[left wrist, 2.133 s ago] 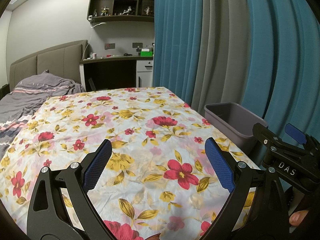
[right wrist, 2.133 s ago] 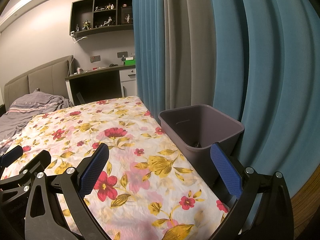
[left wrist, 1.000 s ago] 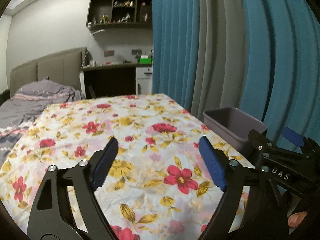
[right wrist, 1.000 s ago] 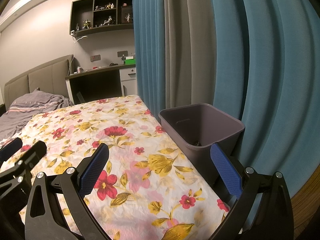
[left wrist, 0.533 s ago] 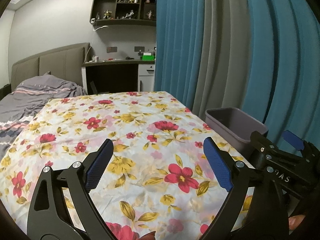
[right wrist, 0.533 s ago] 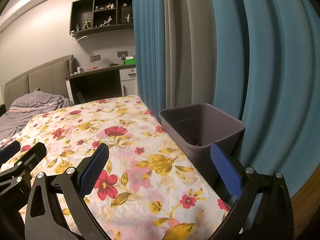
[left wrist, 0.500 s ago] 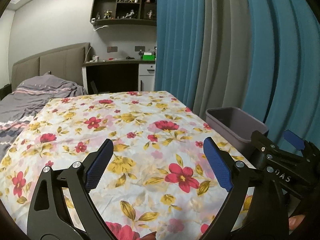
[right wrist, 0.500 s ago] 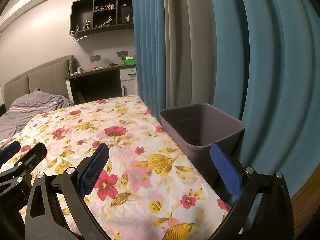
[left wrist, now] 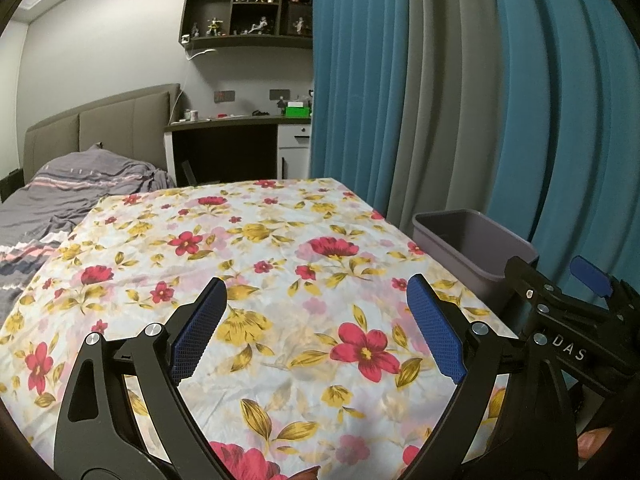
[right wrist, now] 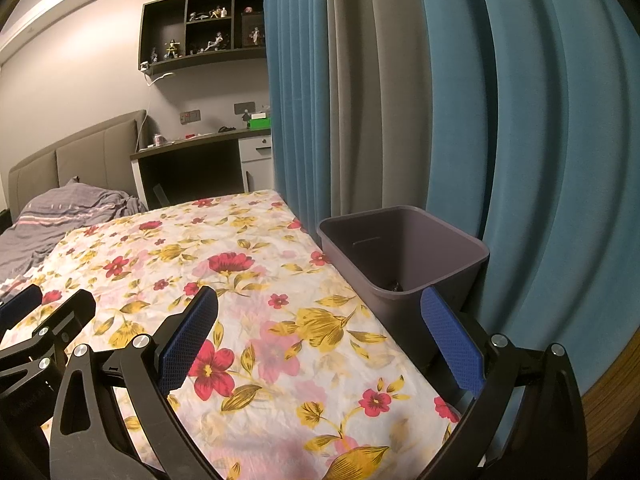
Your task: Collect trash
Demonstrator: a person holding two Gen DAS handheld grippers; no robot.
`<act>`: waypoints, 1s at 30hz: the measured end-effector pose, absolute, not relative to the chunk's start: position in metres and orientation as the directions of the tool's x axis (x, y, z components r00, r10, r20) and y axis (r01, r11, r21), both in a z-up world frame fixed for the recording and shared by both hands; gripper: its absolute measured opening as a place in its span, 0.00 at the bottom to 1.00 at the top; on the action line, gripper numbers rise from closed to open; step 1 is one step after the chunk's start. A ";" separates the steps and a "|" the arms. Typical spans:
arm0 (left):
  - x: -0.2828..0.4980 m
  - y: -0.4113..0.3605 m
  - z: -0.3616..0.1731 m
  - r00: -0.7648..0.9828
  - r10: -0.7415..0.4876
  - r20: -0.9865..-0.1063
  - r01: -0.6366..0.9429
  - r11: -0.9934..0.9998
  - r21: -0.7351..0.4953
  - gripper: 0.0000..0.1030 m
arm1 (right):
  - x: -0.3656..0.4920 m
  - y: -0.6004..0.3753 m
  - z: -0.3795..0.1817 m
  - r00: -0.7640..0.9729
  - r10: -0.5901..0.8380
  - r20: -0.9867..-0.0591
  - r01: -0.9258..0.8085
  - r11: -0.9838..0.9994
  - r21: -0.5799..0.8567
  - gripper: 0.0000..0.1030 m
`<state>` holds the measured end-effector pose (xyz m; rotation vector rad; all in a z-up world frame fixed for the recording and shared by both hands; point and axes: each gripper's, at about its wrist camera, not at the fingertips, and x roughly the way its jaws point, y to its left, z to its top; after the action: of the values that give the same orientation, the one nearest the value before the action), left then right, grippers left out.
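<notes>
A: From the left wrist, is any trash left?
B: None shows on the floral cloth (left wrist: 280, 264). The left gripper (left wrist: 316, 332) has just been opening; its jaws stand wide with nothing between them, tilted down over the near cloth. The bin (left wrist: 472, 248) sits at the right edge.

A: And the right wrist?
B: Something small and dark lies at the bin's (right wrist: 404, 252) bottom, so collecting looks nearly done. The right gripper (right wrist: 318, 344) gapes empty, angled down, near the bin.
</notes>
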<state>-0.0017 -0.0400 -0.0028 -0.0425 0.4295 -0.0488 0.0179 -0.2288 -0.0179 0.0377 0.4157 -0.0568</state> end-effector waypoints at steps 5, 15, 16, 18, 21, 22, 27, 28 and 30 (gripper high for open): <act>-0.001 -0.041 -0.003 0.908 -0.057 -0.415 0.040 0.998 -0.051 0.87 | 0.018 -0.229 -0.018 0.914 -0.047 -0.404 0.062 0.998 0.024 0.95; 0.000 -0.041 -0.003 0.907 -0.056 -0.417 0.039 0.998 -0.050 0.87 | 0.017 -0.229 -0.018 0.914 -0.048 -0.404 0.063 0.998 0.024 0.95; -0.001 -0.041 -0.003 0.907 -0.057 -0.417 0.040 0.998 -0.050 0.87 | 0.018 -0.229 -0.018 0.914 -0.047 -0.404 0.062 0.998 0.024 0.94; 0.000 -0.042 -0.003 0.907 -0.056 -0.417 0.039 0.998 -0.050 0.87 | 0.017 -0.229 -0.018 0.914 -0.048 -0.403 0.063 0.998 0.025 0.95; 0.000 -0.041 -0.003 0.907 -0.057 -0.418 0.040 0.998 -0.049 0.87 | 0.018 -0.229 -0.018 0.913 -0.047 -0.404 0.063 0.998 0.025 0.95; 0.000 -0.041 -0.003 0.906 -0.057 -0.418 0.039 0.998 -0.050 0.87 | 0.018 -0.230 -0.018 0.914 -0.047 -0.404 0.062 0.998 0.026 0.95; 0.000 -0.042 -0.003 0.907 -0.056 -0.417 0.039 0.998 -0.050 0.87 | 0.017 -0.230 -0.017 0.915 -0.048 -0.402 0.062 0.998 0.024 0.95; 0.000 -0.042 -0.003 0.907 -0.056 -0.418 0.039 0.998 -0.050 0.87 | 0.017 -0.230 -0.017 0.915 -0.048 -0.402 0.063 0.998 0.023 0.95; 0.001 -0.042 -0.003 0.907 -0.055 -0.418 0.039 0.998 -0.048 0.87 | 0.018 -0.230 -0.017 0.914 -0.047 -0.403 0.062 0.998 0.024 0.94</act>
<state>0.0005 -0.0424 -0.0027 -0.0394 0.4322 -0.0486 0.0180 -0.2296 -0.0173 0.0371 0.4136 -0.0565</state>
